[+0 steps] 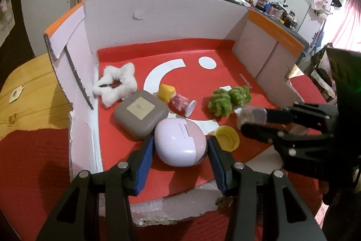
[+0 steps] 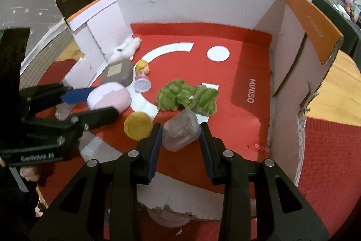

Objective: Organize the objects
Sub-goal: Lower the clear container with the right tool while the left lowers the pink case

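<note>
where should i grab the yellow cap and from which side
Grip the yellow cap across its round outer wall, coming from above. It lies near flat on the box floor, opening facing up, low and wide, with the pink case close beside it.

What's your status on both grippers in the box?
Left gripper clamps pink case. Right gripper clamps clear container. Yellow cap sits between them.

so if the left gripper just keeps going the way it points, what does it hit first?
The pink-and-white oval case, which already sits between the left gripper fingers; whether the pads touch it is unclear. Beyond it lie the grey square case and the toy figurine, though depth is hard to judge.
</note>
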Available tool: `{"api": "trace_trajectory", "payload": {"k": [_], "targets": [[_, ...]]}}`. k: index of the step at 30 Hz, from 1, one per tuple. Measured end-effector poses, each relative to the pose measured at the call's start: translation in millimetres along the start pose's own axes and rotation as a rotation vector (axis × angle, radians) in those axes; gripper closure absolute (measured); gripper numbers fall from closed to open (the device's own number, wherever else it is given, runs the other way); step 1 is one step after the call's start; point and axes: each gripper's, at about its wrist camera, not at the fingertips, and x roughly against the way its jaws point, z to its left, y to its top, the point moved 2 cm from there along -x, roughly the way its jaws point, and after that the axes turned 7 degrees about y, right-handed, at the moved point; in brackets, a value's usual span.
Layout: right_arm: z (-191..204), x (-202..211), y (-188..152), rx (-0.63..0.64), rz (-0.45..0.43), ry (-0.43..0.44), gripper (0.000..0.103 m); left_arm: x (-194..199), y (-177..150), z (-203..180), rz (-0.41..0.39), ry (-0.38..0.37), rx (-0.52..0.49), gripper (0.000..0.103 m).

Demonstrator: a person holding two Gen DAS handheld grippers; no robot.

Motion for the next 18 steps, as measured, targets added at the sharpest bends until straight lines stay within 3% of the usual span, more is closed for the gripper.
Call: {"api": "trace_trajectory", "payload": {"k": [18], "targets": [[3.0, -6.8, 3.6, -0.003, 0.004, -0.005, 0.071, 0.3, 0.7, 0.4, 0.013, 0.022, -0.017, 0.053]]}}
